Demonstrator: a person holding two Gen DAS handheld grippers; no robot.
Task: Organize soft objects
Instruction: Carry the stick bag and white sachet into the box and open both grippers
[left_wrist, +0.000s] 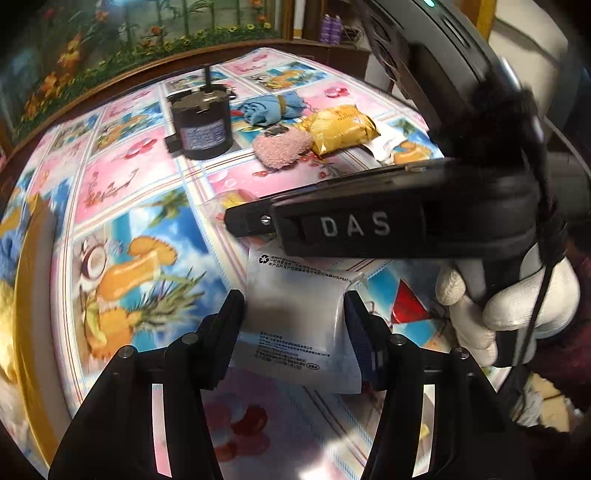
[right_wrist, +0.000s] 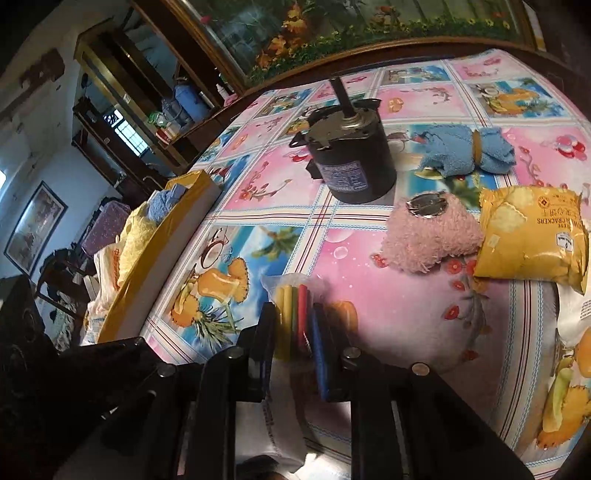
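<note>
while both tongs work one clear bag, soft items wait on the table

as we look down the left wrist view, our left gripper (left_wrist: 295, 317) straddles a clear printed plastic bag (left_wrist: 295, 295) lying on the fruit-print tablecloth (left_wrist: 129, 177). its jaws stand on either side of the bag, at its edges; we cannot tell if the pads truly press it. our right gripper (left_wrist: 240, 221) crosses that view from the right, held by a white-gloved hand (left_wrist: 517, 302), its tip at the far end of the same bag.

from the right wrist view, the right gripper (right_wrist: 293, 321) is clenched narrow on the bag end holding coloured sticks (right_wrist: 293, 314) in yellow, green and red. the jaws sit close with the sticks between them.

soft things lie farther back: a pink fuzzy pouch (right_wrist: 428, 236) with a metal clasp sits mid-table, touching a yellow cracker packet (right_wrist: 532, 236) on its right. a rolled blue towel (right_wrist: 465, 149) with a band around it lies behind them. a black cylindrical motor (right_wrist: 351, 162) stands upright beside the towel, shaft up.

at the table's left edge stands a yellow-rimmed box (right_wrist: 177, 236), with a blue cloth (right_wrist: 166, 199) and a yellow cloth (right_wrist: 136, 236) just behind its rim; whether they sit inside it we cannot tell.
</note>
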